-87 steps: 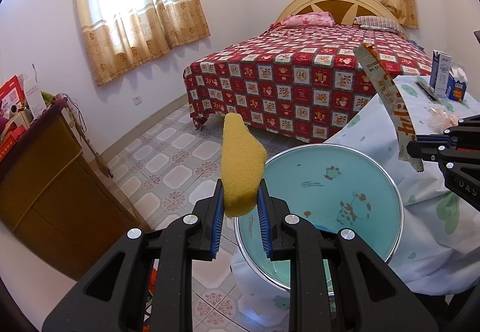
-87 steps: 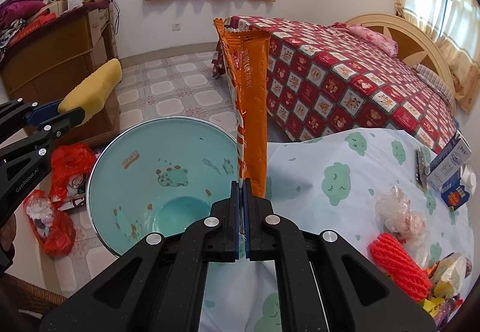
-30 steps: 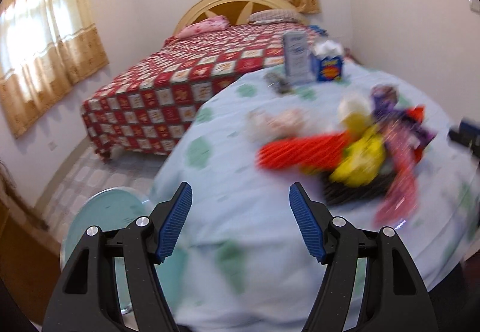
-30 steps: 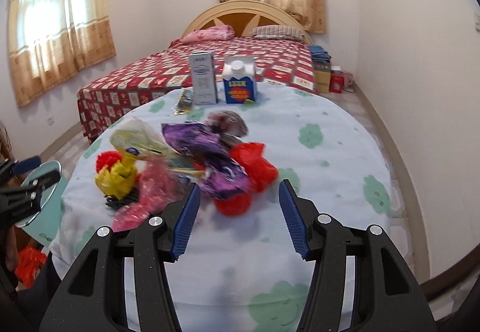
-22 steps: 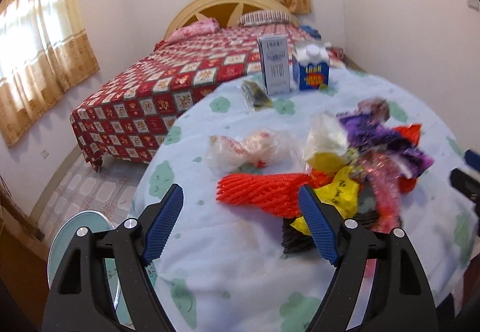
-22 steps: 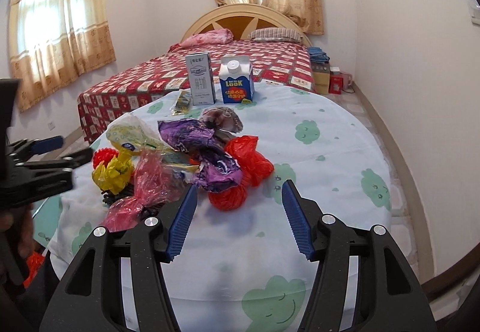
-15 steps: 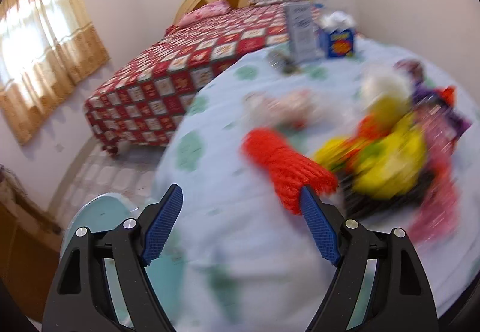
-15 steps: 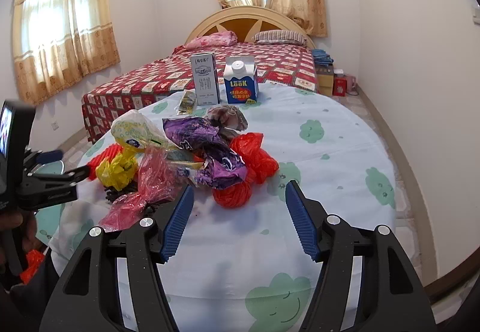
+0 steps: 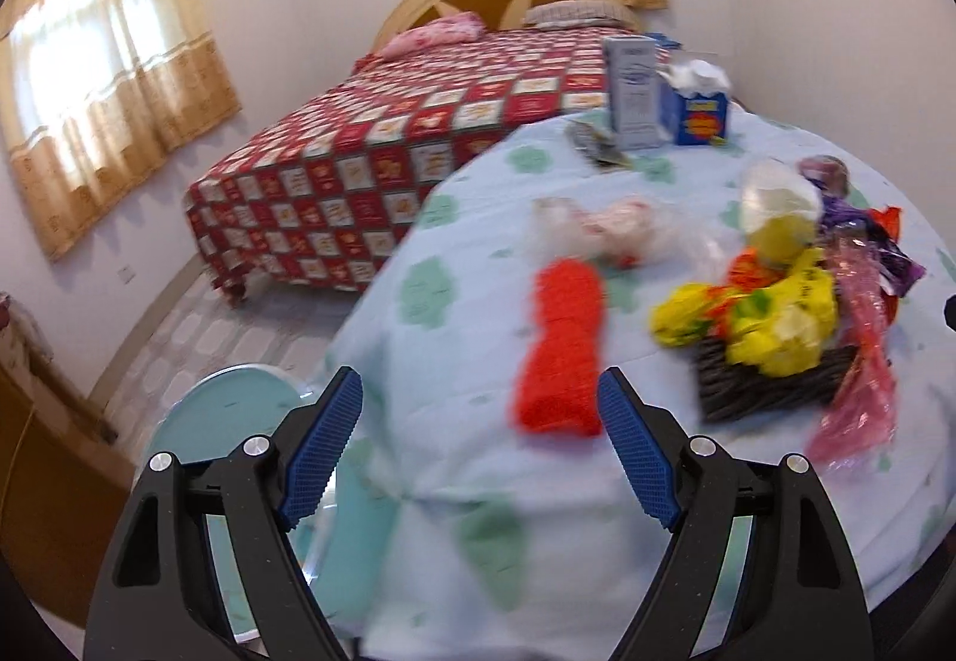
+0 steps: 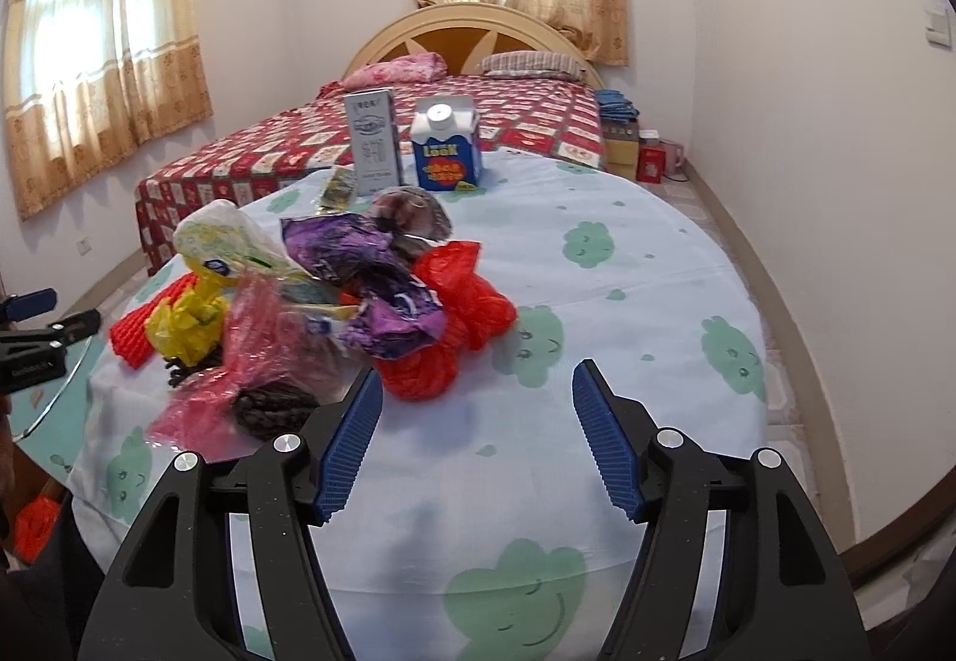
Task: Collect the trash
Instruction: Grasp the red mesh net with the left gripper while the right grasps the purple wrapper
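My left gripper [image 9: 478, 458] has its jaws spread wide with nothing between the pads; they have just been opening. My right gripper [image 10: 478, 437] is also apart and empty, its jaws having just been opening too, and it hangs over a bare stretch of the tablecloth [image 10: 627, 266].

Just ahead of my left jaws, close to the right pad, lies a red foam net sleeve [image 9: 561, 350] on the cloth, blurred in this view. Beyond it sits a crumpled clear bag [image 9: 609, 230]. To the right of the sleeve is the trash pile [image 9: 777, 314]: yellow wrappers on a dark net, a pink plastic bag [image 9: 860, 362] trailing toward me, purple wrapping behind.

From my right side the same pile [image 10: 334, 302] lies ahead and left of the jaws, with a red plastic bag [image 10: 460, 326] nearest my left pad and a purple wrapper [image 10: 370, 272] above it. My left gripper shows at the far left edge, near the red sleeve.

At the table's far side stand a tall grey carton [image 10: 373, 141] and a blue carton [image 10: 448, 153], side by side. A teal basin [image 9: 239, 416] sits below the table's edge on my left. Behind everything is a bed [image 10: 418, 123] with a red patterned cover.
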The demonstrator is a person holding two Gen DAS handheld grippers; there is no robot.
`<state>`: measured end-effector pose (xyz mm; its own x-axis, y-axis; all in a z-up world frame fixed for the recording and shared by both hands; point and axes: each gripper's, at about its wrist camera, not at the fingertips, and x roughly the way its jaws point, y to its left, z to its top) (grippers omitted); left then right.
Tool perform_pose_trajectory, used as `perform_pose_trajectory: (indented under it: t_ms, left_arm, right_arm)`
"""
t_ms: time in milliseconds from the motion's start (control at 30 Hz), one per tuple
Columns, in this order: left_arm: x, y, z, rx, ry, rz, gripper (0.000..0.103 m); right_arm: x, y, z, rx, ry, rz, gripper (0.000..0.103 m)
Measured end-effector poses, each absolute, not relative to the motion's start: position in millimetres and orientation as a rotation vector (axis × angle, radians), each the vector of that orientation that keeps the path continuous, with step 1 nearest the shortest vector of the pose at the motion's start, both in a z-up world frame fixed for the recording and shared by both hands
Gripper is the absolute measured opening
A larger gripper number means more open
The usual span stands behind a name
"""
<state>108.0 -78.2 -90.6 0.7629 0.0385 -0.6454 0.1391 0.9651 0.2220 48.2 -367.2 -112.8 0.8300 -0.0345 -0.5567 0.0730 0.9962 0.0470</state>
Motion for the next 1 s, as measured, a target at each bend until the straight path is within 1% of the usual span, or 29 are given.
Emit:
perform_pose_trajectory:
  t_ms: [67, 133, 167, 200, 233, 267, 367, 433, 567, 733, 767, 800, 833, 900, 933, 1000]
  left_arm:
    - [116.4, -88.7, -100.6, 0.277, 0.721, -0.060, 0.079]
    - [125.6, -92.2, -112.1, 0.268, 0.766, -0.081, 0.066]
    - [128.5, -93.0, -116.2, 0.273, 0.782, -0.092, 0.053]
    - [130.1, -93.3, -119.4, 0.273, 0.795, -0.101, 0.044]
    - [131.4, -91.5, -121.8, 0.263, 0.805, -0.113, 0.036]
    - [132.1, -88.4, -123.2, 0.247, 0.816, -0.132, 0.022]
    - [127.2, -86.5, -120.2, 0.252, 0.802, -0.147, 0.019]
    - [122.4, -83.7, -115.9, 0.250, 0.792, -0.162, 0.019]
    - [110.1, -71.7, -104.4, 0.248, 0.762, -0.158, 0.019]
    - [96.0, -53.3, -93.0, 0.242, 0.744, -0.142, 0.019]
    - [93.5, -50.2, -92.0, 0.243, 0.743, -0.141, 0.019]
    - [89.9, -46.1, -90.5, 0.248, 0.741, -0.138, 0.019]
    - [86.1, -41.0, -88.4, 0.249, 0.736, -0.135, 0.019]
    - [81.2, -33.9, -85.4, 0.248, 0.733, -0.133, 0.019]
    - [78.6, -29.8, -82.8, 0.246, 0.729, -0.132, 0.019]
    - [73.9, -23.3, -77.3, 0.242, 0.718, -0.132, 0.019]
  right_arm:
    - [48.4, -371.1, -112.7, 0.070, 0.588, -0.069, 0.066]
    - [50.0, -374.6, -113.2, 0.076, 0.591, -0.078, 0.066]
    - [51.6, -376.7, -114.1, 0.079, 0.593, -0.084, 0.065]
    - [53.3, -377.5, -115.2, 0.083, 0.598, -0.084, 0.065]
    - [54.8, -378.4, -116.2, 0.088, 0.604, -0.082, 0.063]
    - [56.7, -378.3, -117.1, 0.092, 0.611, -0.076, 0.060]
    - [61.2, -374.8, -115.8, 0.100, 0.616, -0.059, 0.055]
    - [62.7, -373.9, -112.2, 0.107, 0.609, -0.048, 0.054]
    - [70.4, -365.4, -98.0, 0.107, 0.580, -0.012, 0.054]
    - [101.4, -346.4, -109.8, 0.077, 0.680, 0.027, 0.054]
    - [103.9, -345.6, -112.6, 0.082, 0.693, 0.029, 0.051]
    - [107.1, -344.7, -116.7, 0.082, 0.711, 0.028, 0.043]
    - [108.9, -343.7, -119.6, 0.083, 0.729, 0.039, 0.028]
    - [107.2, -340.9, -120.2, 0.069, 0.733, 0.043, 0.023]
    - [105.9, -339.9, -120.2, 0.066, 0.734, 0.044, 0.018]
    - [102.5, -339.5, -117.9, 0.071, 0.724, 0.044, 0.015]
